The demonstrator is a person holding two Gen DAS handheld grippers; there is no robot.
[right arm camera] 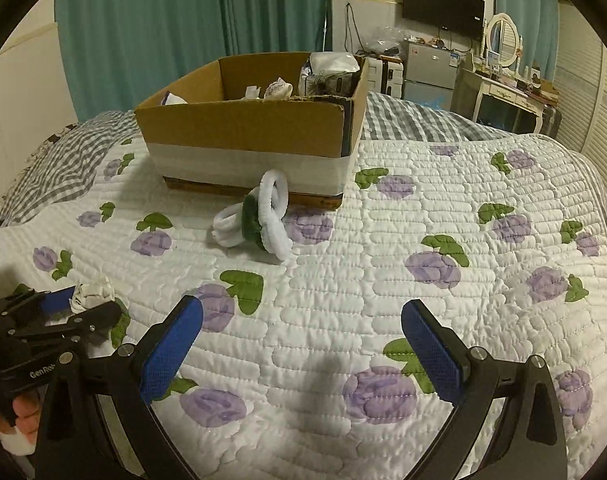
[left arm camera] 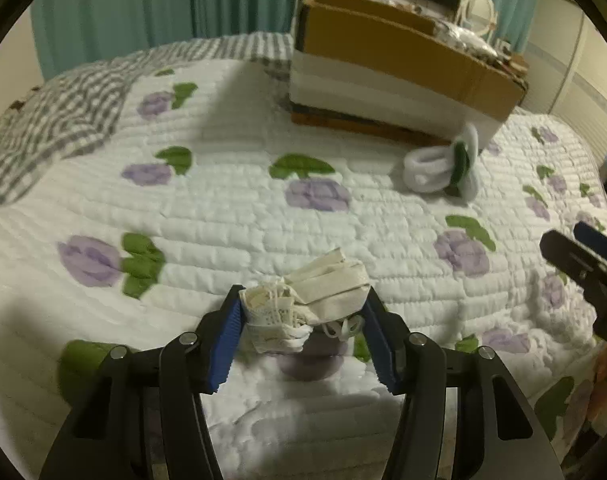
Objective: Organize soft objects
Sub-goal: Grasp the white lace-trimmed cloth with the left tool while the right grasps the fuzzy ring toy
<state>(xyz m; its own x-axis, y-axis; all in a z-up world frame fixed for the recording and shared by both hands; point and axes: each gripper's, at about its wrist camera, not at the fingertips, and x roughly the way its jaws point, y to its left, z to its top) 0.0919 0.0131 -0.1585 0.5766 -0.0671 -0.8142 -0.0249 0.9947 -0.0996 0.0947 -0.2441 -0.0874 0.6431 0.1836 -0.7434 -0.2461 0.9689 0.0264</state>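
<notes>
My left gripper (left arm camera: 303, 304) is shut on a cream cloth bundle with lace and strings (left arm camera: 311, 300), held just above the quilt; it also shows in the right wrist view (right arm camera: 93, 294) at the far left. A white and green fuzzy chenille loop toy (left arm camera: 443, 166) lies on the quilt in front of the cardboard box (left arm camera: 403, 64); the right wrist view shows the toy (right arm camera: 259, 216) and the open box (right arm camera: 247, 128) with several soft items inside. My right gripper (right arm camera: 303, 320) is open and empty above the quilt, short of the toy.
The bed carries a white quilt with purple flowers (right arm camera: 383, 280) and a grey checked blanket (right arm camera: 63, 160) at the far left. Teal curtains, a dresser with a mirror (right arm camera: 503, 32) and a wall television stand beyond the bed.
</notes>
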